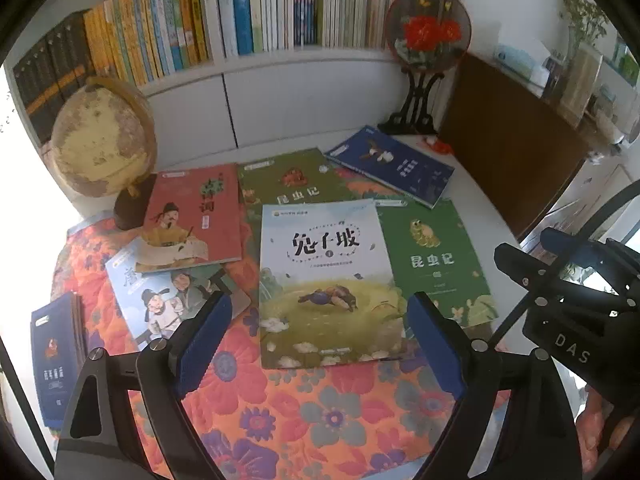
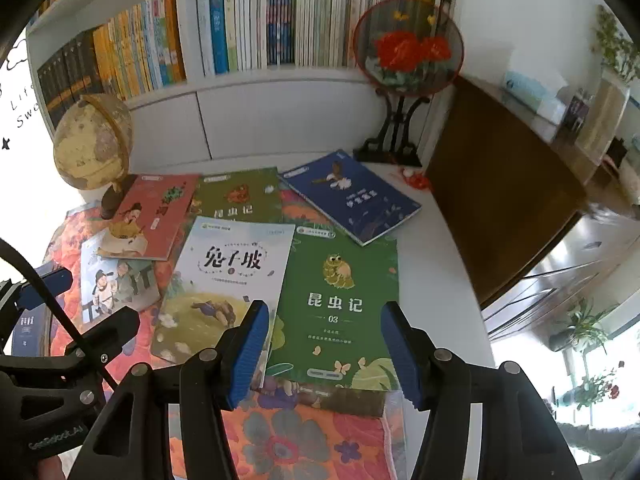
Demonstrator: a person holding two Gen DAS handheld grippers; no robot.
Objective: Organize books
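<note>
White rabbit-cover book (image 1: 326, 280) lies flat, face up on floral cloth (image 1: 304, 408), long axis running away toward the shelf, title end far. Green insect book (image 2: 340, 304) just beside it on the right, partly under its edge. Bookshelf (image 1: 280, 8) behind holds upright spines, packed. Left gripper (image 1: 320, 344) jaws apart, empty; right gripper (image 2: 324, 352) jaws apart, empty, above the green book.

The olive green book (image 1: 292, 184) is being half covered by the white rabbit book (image 1: 326, 280), the dark blue book (image 1: 58, 354) is getting cut off at the left edge, and the shelf spines (image 2: 256, 24) are way too blurred to read.
</note>
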